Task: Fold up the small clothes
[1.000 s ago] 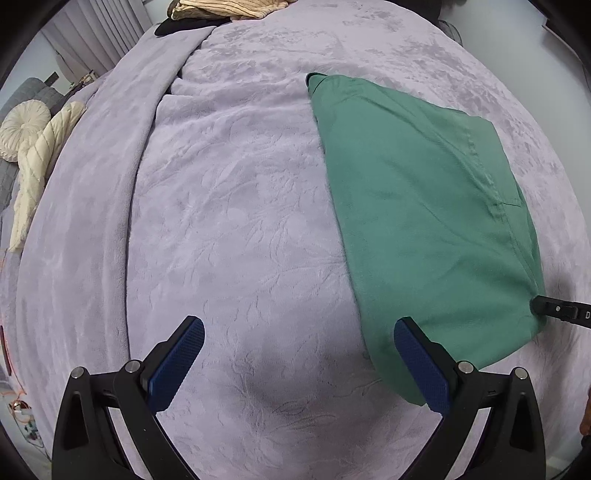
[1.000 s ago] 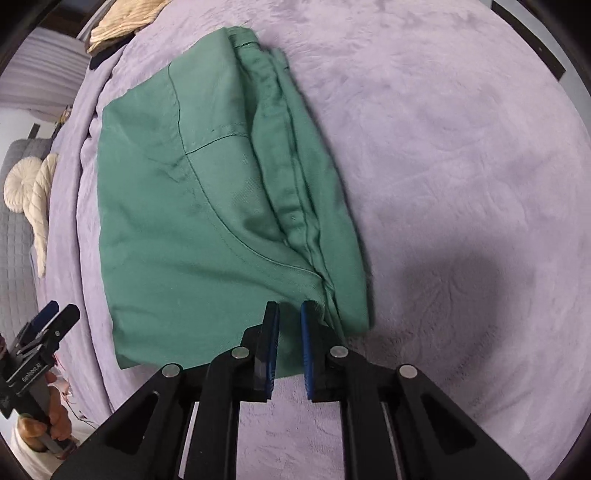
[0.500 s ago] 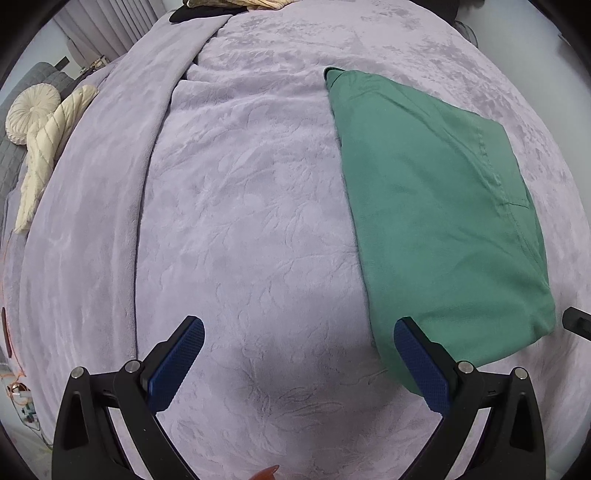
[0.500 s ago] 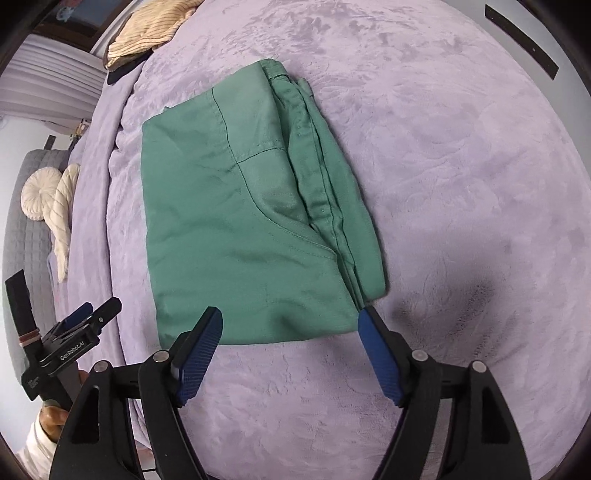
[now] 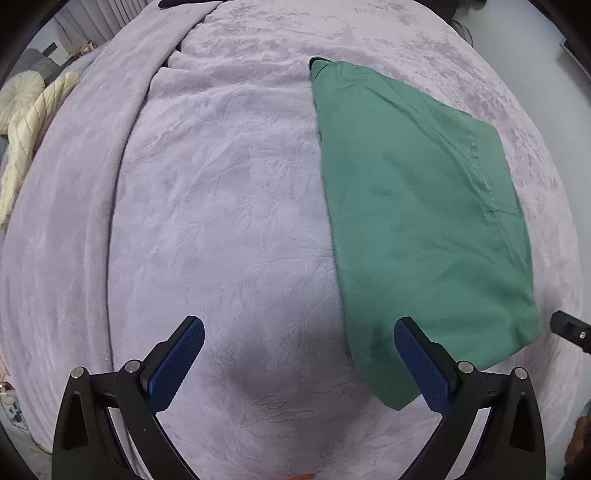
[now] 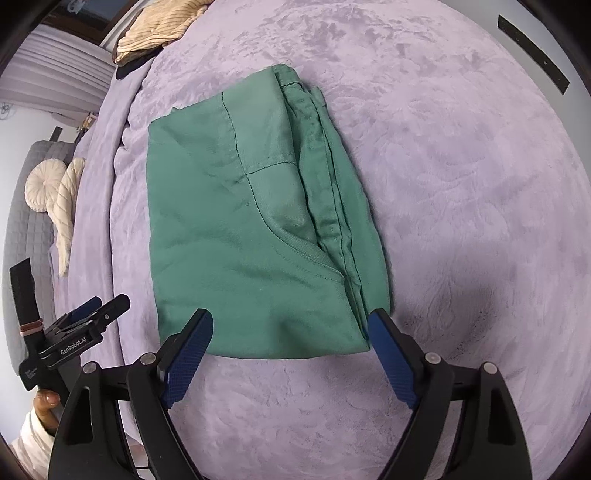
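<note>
A green garment [image 6: 255,229], folded into a rough rectangle, lies flat on the lilac blanket [image 6: 461,184]. It also shows in the left wrist view [image 5: 417,221], at the right. My right gripper [image 6: 290,350] is open and empty, just in front of the garment's near edge. My left gripper [image 5: 299,358] is open and empty over bare blanket [image 5: 207,206], its right finger [image 5: 421,365] over the garment's near left corner. The left gripper also shows at the left of the right wrist view [image 6: 85,325], and the right gripper's tip at the right edge of the left wrist view [image 5: 570,330].
A cream knotted cushion [image 6: 55,195] lies on a grey quilted surface [image 6: 26,229] to the left. A beige ribbed garment [image 6: 159,29] over something dark lies at the far end of the bed. The blanket has a long fold [image 5: 122,177] along its left side.
My right gripper opened, let go of the garment's near edge and drew back. My left gripper stayed open and shifted slightly. The garment now lies flat.
</note>
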Demonstrator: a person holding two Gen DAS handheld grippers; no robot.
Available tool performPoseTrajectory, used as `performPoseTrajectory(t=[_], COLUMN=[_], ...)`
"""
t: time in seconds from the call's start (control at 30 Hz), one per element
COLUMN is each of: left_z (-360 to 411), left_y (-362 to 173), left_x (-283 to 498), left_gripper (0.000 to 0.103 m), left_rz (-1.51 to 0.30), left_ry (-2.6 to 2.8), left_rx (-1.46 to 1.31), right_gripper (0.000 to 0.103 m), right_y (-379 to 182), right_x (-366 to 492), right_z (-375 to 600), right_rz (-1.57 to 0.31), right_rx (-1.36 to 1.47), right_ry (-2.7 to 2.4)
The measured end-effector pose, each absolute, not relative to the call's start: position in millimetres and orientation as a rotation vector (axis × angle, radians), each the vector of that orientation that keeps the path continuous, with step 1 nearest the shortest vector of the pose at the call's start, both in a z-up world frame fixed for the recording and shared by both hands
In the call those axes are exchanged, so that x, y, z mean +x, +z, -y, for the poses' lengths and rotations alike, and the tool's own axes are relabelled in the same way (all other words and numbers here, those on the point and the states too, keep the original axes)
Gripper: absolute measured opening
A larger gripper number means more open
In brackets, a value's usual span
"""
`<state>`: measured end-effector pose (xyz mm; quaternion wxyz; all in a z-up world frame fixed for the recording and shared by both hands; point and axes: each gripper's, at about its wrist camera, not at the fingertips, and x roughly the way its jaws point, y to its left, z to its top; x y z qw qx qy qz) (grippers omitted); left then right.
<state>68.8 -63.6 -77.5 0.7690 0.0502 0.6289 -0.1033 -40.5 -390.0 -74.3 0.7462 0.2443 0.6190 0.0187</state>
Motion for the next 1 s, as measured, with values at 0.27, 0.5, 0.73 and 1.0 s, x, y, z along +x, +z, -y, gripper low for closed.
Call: performPoseTrajectory(t=[0.27, 0.5, 0.73, 1.0], left_z=[62, 69, 80, 88], left_y=[-53, -54, -67, -84], left_x=[85, 94, 94, 102], left_gripper=[0.103, 0.103, 0.103, 0.103], left_rz=[-1.328, -1.323, -1.343, -1.366], left_ry=[-0.366, -0.361, -0.341, -0.319], left_rx=[-0.075, -0.024, 0.017, 0.039], right_gripper=[0.088, 0.088, 0.088, 0.088], right_y=[-77, -80, -83, -93], right_x=[-37, -33, -30, -16], right_z=[398, 407, 420, 432], right_rz=[-1.336, -1.320, -1.335, -1.344], right_rx=[0.566, 0.592, 0.584, 0.577], right_ry=[0.050, 0.047, 0.036, 0.042])
